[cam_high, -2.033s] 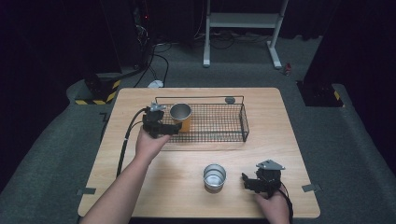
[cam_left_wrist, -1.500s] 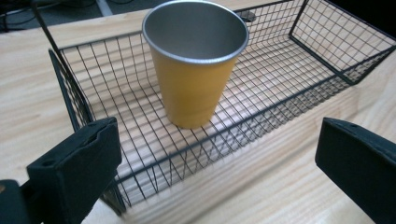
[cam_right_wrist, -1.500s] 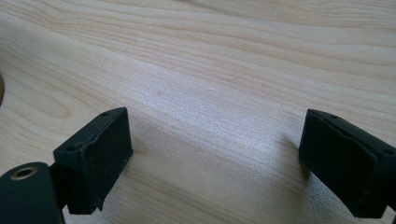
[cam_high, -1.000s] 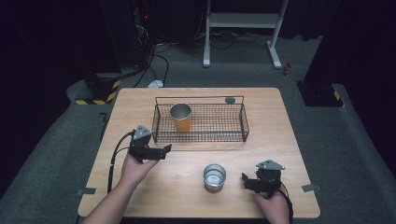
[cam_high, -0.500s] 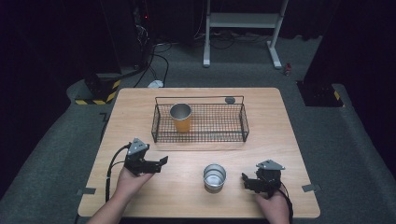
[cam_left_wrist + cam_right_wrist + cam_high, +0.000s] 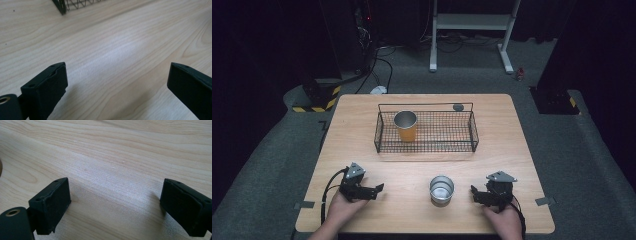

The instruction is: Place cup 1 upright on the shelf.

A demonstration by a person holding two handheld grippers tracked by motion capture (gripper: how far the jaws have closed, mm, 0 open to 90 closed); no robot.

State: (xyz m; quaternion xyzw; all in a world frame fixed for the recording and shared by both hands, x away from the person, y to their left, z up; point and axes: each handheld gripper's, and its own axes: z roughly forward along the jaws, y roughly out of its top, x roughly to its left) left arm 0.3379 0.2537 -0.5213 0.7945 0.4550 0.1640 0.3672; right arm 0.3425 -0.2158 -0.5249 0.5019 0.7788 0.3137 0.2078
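- Dark floor and black equipment ring a pale wooden table (image 6: 362, 115), with a white metal stand at the far end of the room.
- My left gripper (image 6: 374, 190) now sits low over the near left part of the table; two seconds ago it was up at the wire basket (image 6: 472, 131), right beside the orange cup (image 6: 405, 126).
- That cup now stands upright inside the basket's left end, well apart from both my grippers, so I judge the placing of it done.
- My left jaws stand spread wide with only bare wood between them in the left gripper view; they have just been opening again after a short closing, and nothing is held.
- A corner of the basket shows at the far edge of that same view, so I am clear of its wall.
- My right gripper (image 6: 475, 192) rests at the near right, where it has sat all along, jaws apart over bare wood, pinching nothing.
- The metal cup (image 6: 442, 189) stands upright on the table between my two grippers, near the front edge and just left of the right gripper, touched by neither.
- With one cup in the basket and this one outside it, I judge the metal cup is next, and the right gripper lies closest to it.
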